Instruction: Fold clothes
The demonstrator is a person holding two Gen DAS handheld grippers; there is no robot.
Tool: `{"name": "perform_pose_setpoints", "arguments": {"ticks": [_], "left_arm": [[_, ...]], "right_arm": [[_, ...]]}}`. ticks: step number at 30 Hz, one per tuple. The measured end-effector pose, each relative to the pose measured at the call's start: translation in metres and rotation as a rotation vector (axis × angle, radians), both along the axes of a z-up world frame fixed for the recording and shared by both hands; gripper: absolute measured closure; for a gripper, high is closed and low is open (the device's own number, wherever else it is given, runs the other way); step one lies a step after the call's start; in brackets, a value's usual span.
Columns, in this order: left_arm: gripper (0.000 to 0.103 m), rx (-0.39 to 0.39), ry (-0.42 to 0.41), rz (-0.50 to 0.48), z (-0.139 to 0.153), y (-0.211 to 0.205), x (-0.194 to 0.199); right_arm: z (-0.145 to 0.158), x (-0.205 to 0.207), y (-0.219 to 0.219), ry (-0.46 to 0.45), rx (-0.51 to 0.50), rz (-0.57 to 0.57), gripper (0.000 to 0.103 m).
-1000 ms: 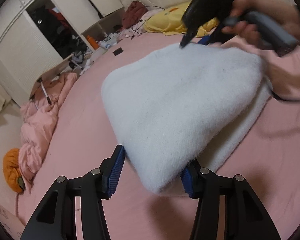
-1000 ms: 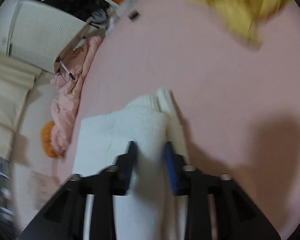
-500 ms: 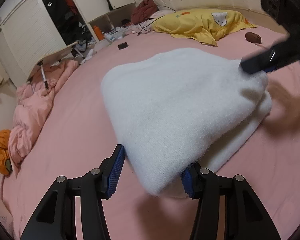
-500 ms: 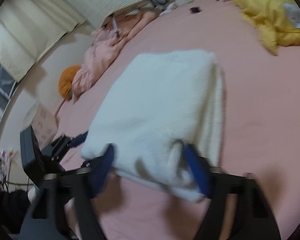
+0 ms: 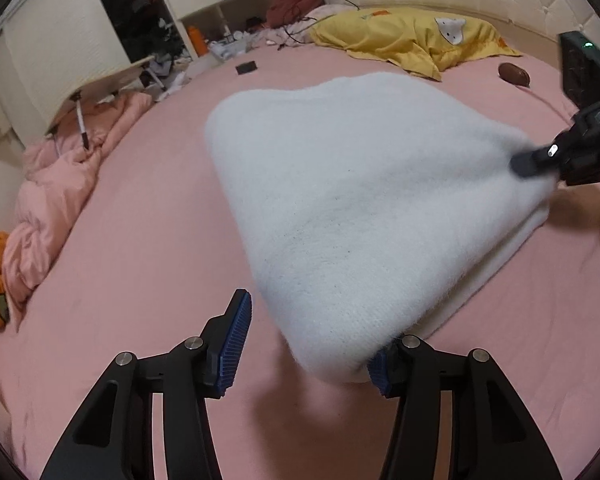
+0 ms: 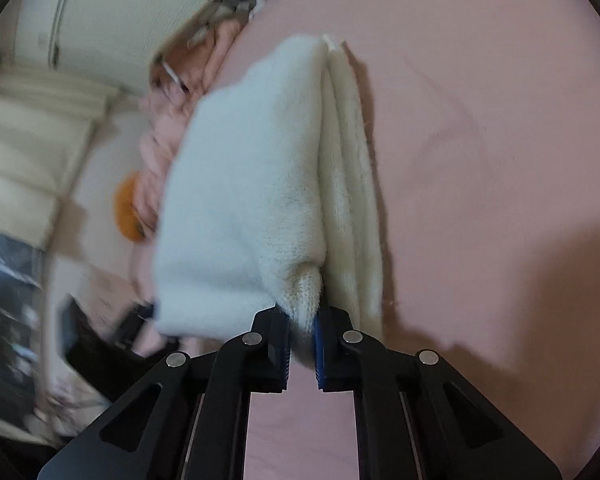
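A crumpled pink quilt (image 5: 56,196) lies at nine o'clock in the left wrist view, on the edge of the pink bed sheet (image 5: 148,240). The left gripper (image 5: 306,340) stands released, its blue-padded jaws apart, with the near corner of the folded fluffy white knitted garment (image 5: 364,200) sagging between them, only its right pad at the cloth. The garment lies on the sheet at centre. A yellow pillow (image 5: 404,40) sits at one o'clock. At three o'clock the right gripper (image 6: 302,344) is closing, its jaws pinching the garment's top-layer corner.
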State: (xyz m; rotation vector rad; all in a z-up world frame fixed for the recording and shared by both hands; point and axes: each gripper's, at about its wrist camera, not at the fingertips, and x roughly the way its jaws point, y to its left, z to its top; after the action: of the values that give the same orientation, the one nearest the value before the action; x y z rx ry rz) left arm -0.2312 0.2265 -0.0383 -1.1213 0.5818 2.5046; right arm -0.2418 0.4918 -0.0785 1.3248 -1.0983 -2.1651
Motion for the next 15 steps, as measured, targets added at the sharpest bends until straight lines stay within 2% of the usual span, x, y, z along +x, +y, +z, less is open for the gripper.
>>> {"name": "perform_pose_setpoints", "arguments": {"ticks": [1, 3, 4, 6, 7, 8, 9, 11, 13, 15], "left_arm": [[0.051, 0.026, -0.019, 0.012, 0.001, -0.003, -0.001], [0.051, 0.089, -0.085, 0.038, 0.001, -0.011, -0.004], [0.051, 0.119, -0.116, 0.049, 0.002, -0.015, -0.005], [0.051, 0.153, -0.145, 0.051, 0.009, -0.024, 0.002], [0.051, 0.168, -0.148, 0.044, 0.015, -0.028, 0.008], [0.051, 0.191, -0.15, 0.029, 0.021, -0.033, 0.012], [0.051, 0.213, -0.152, 0.015, 0.028, -0.038, 0.017], [0.051, 0.285, -0.167, -0.029, 0.042, -0.048, 0.022], [0.051, 0.404, -0.196, -0.093, 0.058, -0.054, 0.016], [0.051, 0.569, -0.215, -0.121, 0.071, -0.059, 0.002]], "right_arm": [[0.001, 0.004, 0.002, 0.015, -0.006, -0.027, 0.089], [-0.013, 0.008, 0.003, -0.014, -0.019, -0.023, 0.088], [-0.01, 0.01, 0.005, -0.015, -0.016, -0.036, 0.087], [-0.002, 0.014, 0.007, -0.017, -0.005, -0.066, 0.073], [0.009, 0.015, 0.006, -0.025, 0.082, -0.08, 0.066], [0.023, 0.017, 0.004, -0.018, 0.184, -0.102, 0.05], [0.037, 0.018, 0.001, 0.008, 0.257, -0.124, 0.042], [0.065, 0.016, -0.003, 0.093, 0.312, -0.128, 0.042], [0.087, 0.007, -0.013, 0.176, 0.329, -0.102, 0.042], [0.103, -0.007, -0.03, 0.255, 0.307, -0.043, 0.042]]}}
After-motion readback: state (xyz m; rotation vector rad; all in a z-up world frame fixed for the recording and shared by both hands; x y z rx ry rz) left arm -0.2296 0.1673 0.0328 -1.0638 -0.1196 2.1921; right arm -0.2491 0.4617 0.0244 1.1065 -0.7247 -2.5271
